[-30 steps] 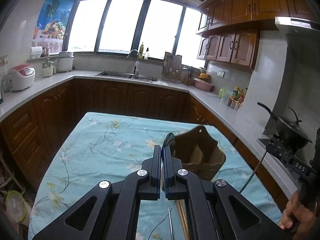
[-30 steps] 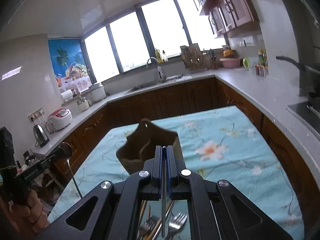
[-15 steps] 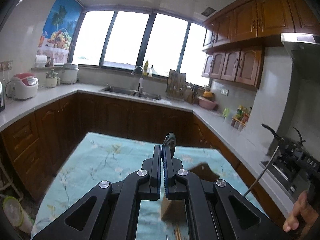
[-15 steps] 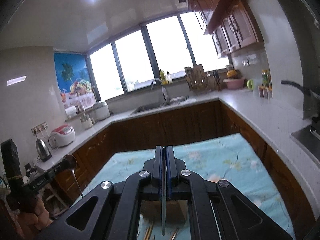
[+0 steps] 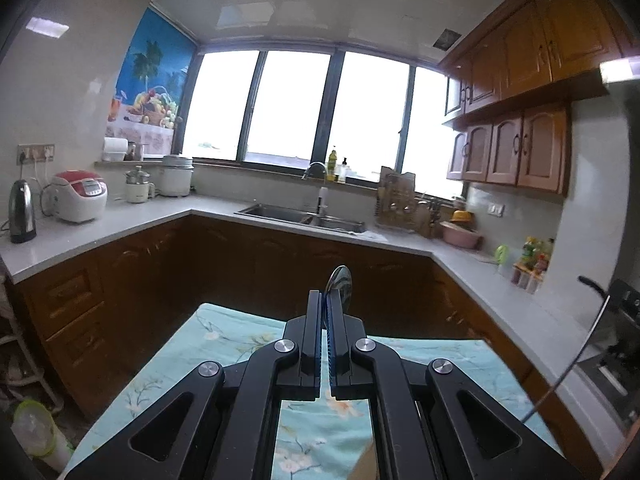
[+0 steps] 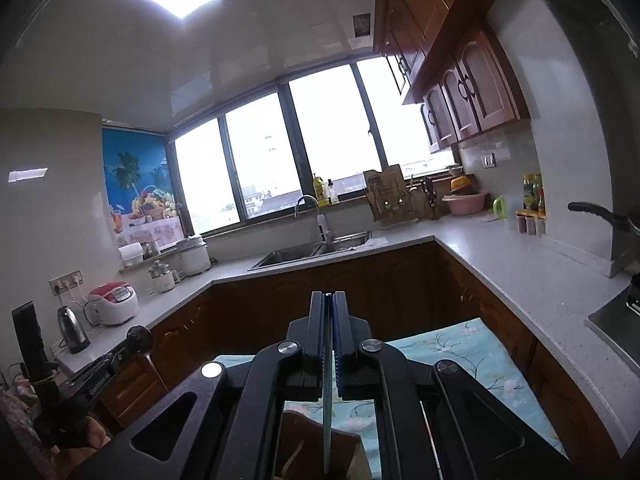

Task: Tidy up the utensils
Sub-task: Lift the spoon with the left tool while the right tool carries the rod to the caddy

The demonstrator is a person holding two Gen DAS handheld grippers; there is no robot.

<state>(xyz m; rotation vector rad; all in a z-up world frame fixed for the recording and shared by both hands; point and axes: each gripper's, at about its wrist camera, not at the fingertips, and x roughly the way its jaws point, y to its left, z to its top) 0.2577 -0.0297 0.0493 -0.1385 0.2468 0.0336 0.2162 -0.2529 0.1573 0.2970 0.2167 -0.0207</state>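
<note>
We hold a utensil in each tool. The left tool (image 5: 325,312) is clamped on a spoon (image 5: 339,285), its bowl standing just past the tips toward 12 o'clock. The right tool (image 6: 329,320) pinches a thin metal utensil handle (image 6: 327,412), edge-on, whose long axis runs back toward 6 o'clock; which utensil it is we cannot tell. The brown holder (image 6: 320,444) sits on the floral tabletop (image 6: 480,364) directly below the right tool, at 6 o'clock, so we judge that tool the nearer one. Its inside is hidden, so we cannot tell what it holds.
</note>
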